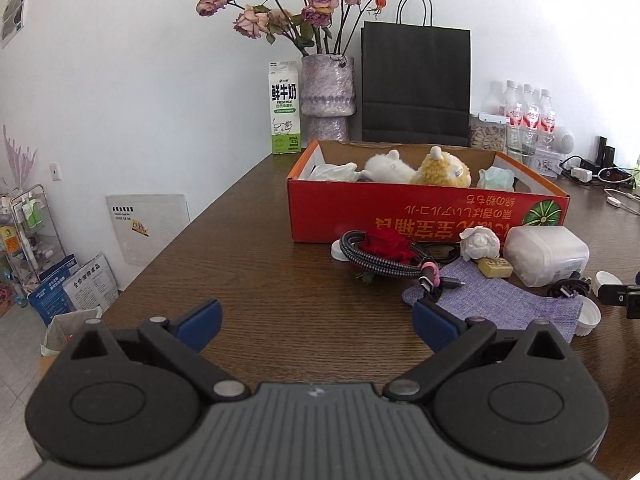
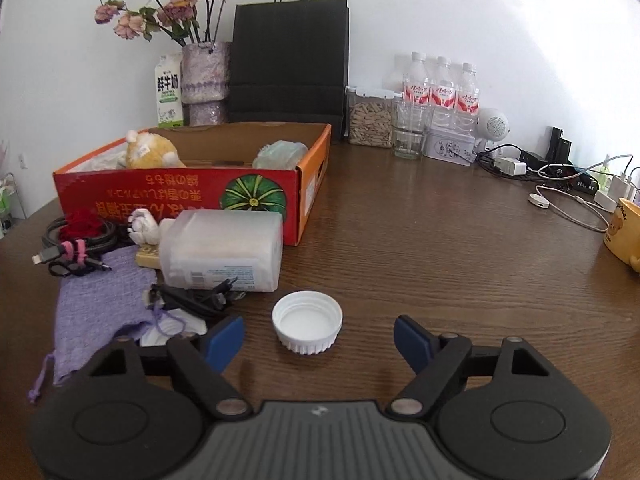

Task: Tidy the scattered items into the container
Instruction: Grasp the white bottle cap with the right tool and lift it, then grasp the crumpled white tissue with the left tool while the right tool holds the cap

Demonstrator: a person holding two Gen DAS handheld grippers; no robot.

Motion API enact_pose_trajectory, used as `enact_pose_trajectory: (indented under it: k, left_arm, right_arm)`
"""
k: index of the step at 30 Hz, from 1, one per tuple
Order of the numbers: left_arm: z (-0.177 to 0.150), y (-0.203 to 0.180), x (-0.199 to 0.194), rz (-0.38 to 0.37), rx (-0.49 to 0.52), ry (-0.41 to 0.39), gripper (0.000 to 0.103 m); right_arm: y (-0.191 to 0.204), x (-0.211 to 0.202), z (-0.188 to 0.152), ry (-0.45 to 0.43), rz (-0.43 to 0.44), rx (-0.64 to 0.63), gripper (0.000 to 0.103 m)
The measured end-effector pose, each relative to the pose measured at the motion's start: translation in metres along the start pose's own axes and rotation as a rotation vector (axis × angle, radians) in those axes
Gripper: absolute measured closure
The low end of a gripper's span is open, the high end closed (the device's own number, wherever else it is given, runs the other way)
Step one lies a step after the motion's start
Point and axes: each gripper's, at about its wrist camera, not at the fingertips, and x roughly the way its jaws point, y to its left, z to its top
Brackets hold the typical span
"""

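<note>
Fingers spread wide on right gripper (image 2: 319, 340) & left gripper (image 1: 316, 322), both holding nothing; white cap (image 2: 307, 322) at 12 o'clock of right — straddle rim evenly, pinch, carry to red box (image 2: 176, 196) at 10.

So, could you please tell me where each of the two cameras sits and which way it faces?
Left wrist: on the left gripper, low over the table, facing the red box and the clutter before it; its own open blue fingers show.
Right wrist: on the right gripper, further right, facing the white cap between its open fingers.
Shared: box, black bag, vase of roses, purple pouch.
</note>
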Motion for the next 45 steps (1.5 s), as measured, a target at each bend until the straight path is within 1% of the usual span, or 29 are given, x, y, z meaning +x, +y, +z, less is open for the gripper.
enact_pose_trajectory:
  k: [1,2,3,4,5,6,10,14,20,27,31,38,42,44,45]
  left_arm:
    - [0.000,0.001,0.001,0.004,-0.001,0.002,0.000]
    - [0.000,0.001,0.001,0.008,-0.003,0.004,0.000]
    - [0.000,0.002,0.002,0.012,-0.005,0.007,0.000]
    - [0.000,0.002,0.003,0.015,-0.008,0.011,0.000]
    - [0.000,0.003,0.004,0.017,-0.011,0.015,0.000]
    - [0.000,0.003,0.005,0.017,-0.013,0.019,0.000]
    - [0.003,0.000,0.009,0.014,-0.006,0.022,0.000]
    - [0.011,-0.006,0.013,-0.002,-0.001,0.019,0.000]
    - [0.021,-0.017,0.019,-0.026,0.012,0.016,0.000]
    - [0.037,-0.028,0.033,-0.034,0.023,0.030,0.000]
    - [0.045,-0.036,0.037,-0.057,0.031,0.016,0.000]
    - [0.063,-0.074,0.052,-0.123,0.085,0.002,0.000]
    - [0.065,-0.101,0.071,-0.152,0.111,0.034,0.000]
    - [0.064,-0.111,0.082,-0.146,0.121,0.056,0.000]
    - [0.063,-0.115,0.088,-0.142,0.122,0.070,0.002]
  right_arm:
    - [0.000,0.004,0.002,0.007,-0.004,-0.007,0.027]
    - [0.000,0.008,0.003,0.016,-0.003,-0.012,0.033]
    - [0.000,0.012,0.004,0.025,0.004,-0.015,0.046]
    - [-0.001,0.015,0.004,0.028,0.024,-0.012,0.053]
    - [-0.003,0.015,0.004,0.027,0.054,0.002,0.063]
    - [-0.004,0.014,0.005,0.025,0.070,0.012,0.064]
    - [-0.003,0.007,0.005,-0.018,0.080,0.023,0.064]
    - [-0.004,0.001,0.012,-0.056,0.091,0.045,0.064]
    - [0.004,-0.007,0.024,-0.108,0.124,0.037,0.064]
    - [0.017,-0.005,0.036,-0.138,0.168,0.030,0.064]
    - [0.021,-0.004,0.040,-0.150,0.181,0.028,0.064]
    - [0.018,0.001,0.044,-0.163,0.183,0.031,0.064]
    - [0.009,0.003,0.047,-0.174,0.177,0.041,0.064]
    - [0.004,0.005,0.047,-0.176,0.176,0.049,0.064]
    - [0.002,0.006,0.047,-0.176,0.175,0.054,0.064]
